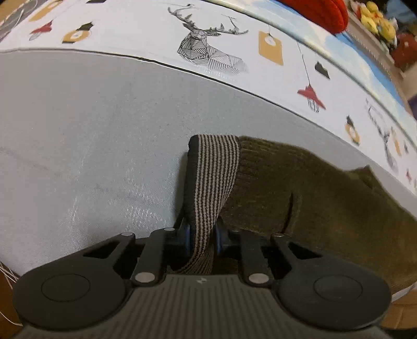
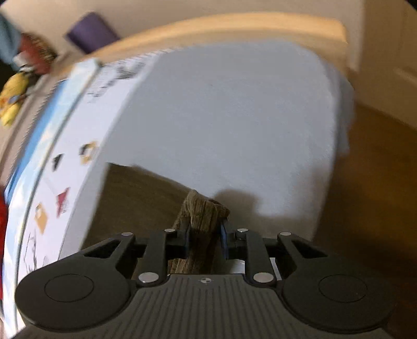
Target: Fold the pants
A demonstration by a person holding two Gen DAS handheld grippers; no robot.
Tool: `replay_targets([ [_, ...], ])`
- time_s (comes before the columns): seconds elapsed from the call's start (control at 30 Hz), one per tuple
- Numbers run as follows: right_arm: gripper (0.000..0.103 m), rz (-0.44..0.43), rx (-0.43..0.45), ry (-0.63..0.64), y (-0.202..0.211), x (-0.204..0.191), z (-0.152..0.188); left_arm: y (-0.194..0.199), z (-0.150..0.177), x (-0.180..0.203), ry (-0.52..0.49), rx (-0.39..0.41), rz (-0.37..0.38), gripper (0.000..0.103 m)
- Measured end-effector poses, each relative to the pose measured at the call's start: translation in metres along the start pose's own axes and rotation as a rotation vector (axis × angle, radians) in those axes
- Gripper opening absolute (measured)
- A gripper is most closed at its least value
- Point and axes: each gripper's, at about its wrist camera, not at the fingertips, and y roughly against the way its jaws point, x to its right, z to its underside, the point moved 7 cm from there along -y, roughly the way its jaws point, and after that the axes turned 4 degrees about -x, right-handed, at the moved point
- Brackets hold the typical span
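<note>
My left tool is pinched nearly closed on the pants' striped waistband; the band runs up from the blue pads toward 12 o'clock and folds over at its top. The olive pants spread from there to 3 o'clock, lying on a grey sheet, and the frame cuts them off at the right edge.

My right tool is likewise clamped tight on a bunched wad of the same olive fabric, w/ the rest of the pants trailing to 9-10 o'clock over the grey sheet.

Around: a white cloth w/ printed stag, lamps and tags borders the grey sheet at 12 o'clock in the left view, 9 o'clock in the right. Beyond it a blue strip, something red at 1 o'clock, and yellow plush-looking things at the far corner, too small to tell what exactly. Right view also shows a purple block at 11 o'clock, a pale wall, brown floor at 3 o'clock.

Nothing sits on the grey sheet ahead of either tool besides the pants.

Hard to read: right view is motion-blurred, so prints and far items smear. Can't tell how the pants are layered under my grips, or where the legs end. A shadow falls on the sheet just past the right tool.
</note>
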Motion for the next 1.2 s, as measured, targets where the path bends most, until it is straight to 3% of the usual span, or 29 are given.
replay_targets([
  [0.13,0.022,-0.043,0.064,0.067,0.007,-0.008,-0.006,0.002,0.001,0.001,0.014,0.008,0.042,0.023],
  [0.17,0.022,-0.028,0.07,0.097,0.007,-0.008,-0.006,0.0,0.001,0.003,0.006,0.001,0.03,0.026],
  [0.23,0.026,0.03,0.017,0.126,-0.005,0.001,-0.002,-0.001,-0.002,0.006,-0.027,0.011,-0.009,0.041],
  [0.3,0.032,0.129,-0.047,0.108,-0.015,0.016,0.002,0.004,-0.004,0.007,-0.03,0.038,-0.025,0.042],
  [0.33,0.036,0.132,-0.044,0.088,-0.013,0.016,0.0,0.011,-0.007,0.007,-0.022,0.072,-0.021,0.042],
  [0.47,0.036,0.197,0.124,0.14,0.018,0.002,-0.012,0.05,-0.024,0.022,-0.014,0.288,0.058,0.043],
  [0.53,0.037,0.205,0.218,0.163,0.035,-0.008,-0.014,0.057,-0.027,0.038,-0.07,0.325,0.083,0.044],
  [0.6,0.037,0.149,0.282,0.216,0.048,-0.027,-0.013,0.051,-0.022,0.059,-0.168,0.3,0.107,0.043],
  [0.67,0.037,0.079,0.314,0.316,0.054,-0.056,-0.004,0.035,-0.014,0.077,-0.283,0.235,0.056,0.043],
  [0.73,0.037,0.005,0.314,0.432,0.057,-0.091,0.013,0.009,-0.007,0.078,-0.363,0.147,-0.085,0.041],
  [0.8,0.037,-0.064,0.281,0.536,0.054,-0.124,0.034,-0.018,-0.002,0.066,-0.409,0.048,-0.243,0.028],
  [0.93,0.037,-0.174,0.255,0.714,0.054,-0.191,0.078,-0.006,-0.01,0.066,-0.321,0.071,-0.215,0.028],
  [1.0,0.034,-0.239,0.261,0.824,0.057,-0.226,0.103,0.007,-0.016,0.073,-0.3,0.134,-0.19,0.029],
  [1.07,0.026,-0.307,0.251,0.901,0.058,-0.256,0.127,0.016,-0.023,0.077,-0.282,0.17,-0.151,0.029],
  [1.13,0.018,-0.372,0.221,0.949,0.057,-0.293,0.147,0.007,-0.024,0.075,-0.27,0.14,-0.141,0.03],
  [1.2,0.018,-0.435,0.193,0.995,0.055,-0.323,0.172,-0.011,-0.02,0.063,-0.275,0.053,-0.239,0.031],
])
